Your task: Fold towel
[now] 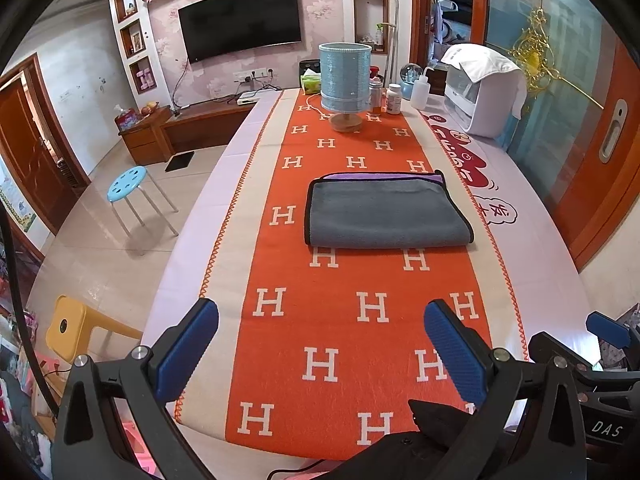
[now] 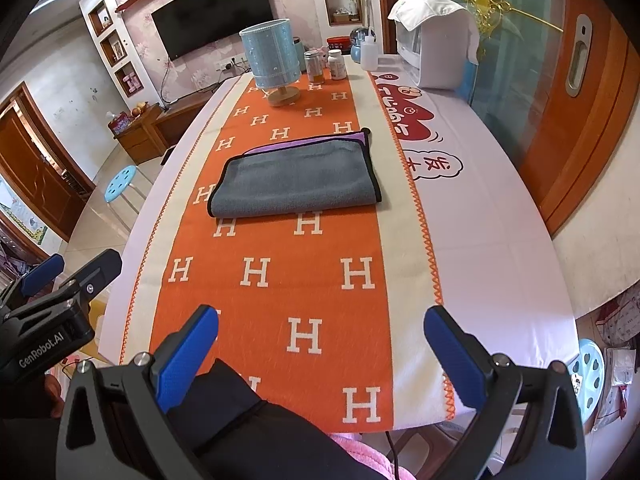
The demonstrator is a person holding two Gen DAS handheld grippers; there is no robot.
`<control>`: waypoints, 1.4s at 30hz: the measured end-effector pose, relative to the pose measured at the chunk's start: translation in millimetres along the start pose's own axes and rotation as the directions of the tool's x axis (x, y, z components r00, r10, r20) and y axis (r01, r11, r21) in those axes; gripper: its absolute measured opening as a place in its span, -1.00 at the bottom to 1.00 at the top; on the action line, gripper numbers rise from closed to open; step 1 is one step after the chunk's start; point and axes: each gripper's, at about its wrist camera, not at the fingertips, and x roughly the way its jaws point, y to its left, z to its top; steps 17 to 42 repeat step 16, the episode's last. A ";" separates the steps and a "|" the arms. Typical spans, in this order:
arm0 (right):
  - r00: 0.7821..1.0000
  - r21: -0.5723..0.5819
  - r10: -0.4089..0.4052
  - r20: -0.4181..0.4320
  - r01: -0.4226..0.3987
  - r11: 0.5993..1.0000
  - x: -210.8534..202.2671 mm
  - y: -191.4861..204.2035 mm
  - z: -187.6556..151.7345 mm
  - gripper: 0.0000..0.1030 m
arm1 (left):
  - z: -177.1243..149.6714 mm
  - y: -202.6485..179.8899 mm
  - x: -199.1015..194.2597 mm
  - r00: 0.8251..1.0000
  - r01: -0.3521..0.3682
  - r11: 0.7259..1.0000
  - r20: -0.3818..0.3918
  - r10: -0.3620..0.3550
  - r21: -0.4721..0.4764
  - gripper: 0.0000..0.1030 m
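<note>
A grey towel (image 1: 386, 214) with black trim and a purple underside lies folded flat on the orange H-patterned runner (image 1: 340, 320) in the middle of the table; it also shows in the right wrist view (image 2: 296, 182). My left gripper (image 1: 320, 344) is open and empty, held above the near end of the table, well short of the towel. My right gripper (image 2: 320, 350) is open and empty too, beside the left one and equally far from the towel. The right gripper's body shows at the left view's right edge (image 1: 608, 328).
A blue lamp (image 1: 345, 80), bottles (image 1: 393, 99) and a white appliance (image 1: 484, 92) stand at the table's far end. A blue stool (image 1: 130, 184) and a yellow chair (image 1: 72, 330) stand left of the table. A glass door is on the right.
</note>
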 end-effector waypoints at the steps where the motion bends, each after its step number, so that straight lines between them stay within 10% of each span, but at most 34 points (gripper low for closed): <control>1: 1.000 0.000 0.000 0.000 0.000 1.000 0.3 0.1 -0.9 1.00 | 0.0 -0.1 0.0 1.000 0.000 1.000 0.000 0.000 0.000 0.99; 42: 1.000 0.016 -0.013 -0.017 0.013 1.000 1.7 3.5 -7.2 1.00 | -2.2 0.2 2.7 1.000 0.018 1.000 -0.005 -0.018 0.016 0.99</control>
